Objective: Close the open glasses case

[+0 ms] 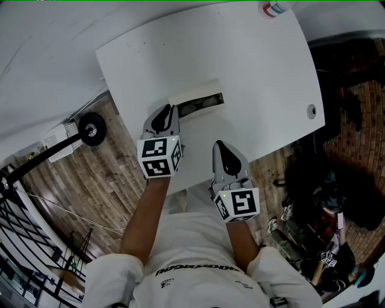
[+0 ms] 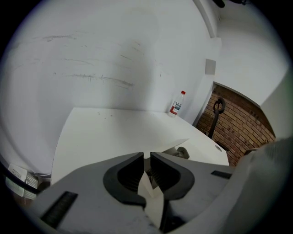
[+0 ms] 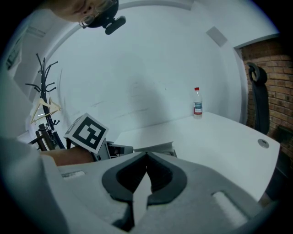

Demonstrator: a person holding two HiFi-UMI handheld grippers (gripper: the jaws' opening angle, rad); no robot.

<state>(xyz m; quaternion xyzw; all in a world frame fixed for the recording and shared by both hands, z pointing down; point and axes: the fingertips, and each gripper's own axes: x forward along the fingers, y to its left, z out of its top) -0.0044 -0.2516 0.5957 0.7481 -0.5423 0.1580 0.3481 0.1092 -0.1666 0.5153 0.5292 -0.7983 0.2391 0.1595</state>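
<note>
The open glasses case (image 1: 197,102) lies mid-table, its pale lid raised at the far side and dark glasses showing inside. My left gripper (image 1: 169,109) sits at the case's left end with its jaws closed to a thin slit. In the left gripper view the case (image 2: 179,147) shows just beyond the left gripper (image 2: 147,156), and I cannot tell whether they touch. My right gripper (image 1: 219,144) is shut and empty over the table's near part, short of the case. The right gripper view has the case (image 3: 155,147) just past the right gripper (image 3: 146,155).
The white table (image 1: 258,72) has a round cable hole (image 1: 311,111) near its right edge. A water bottle (image 1: 274,7) stands at the far edge. Wooden floor (image 1: 90,180) lies left of the table, with dark clutter at the right.
</note>
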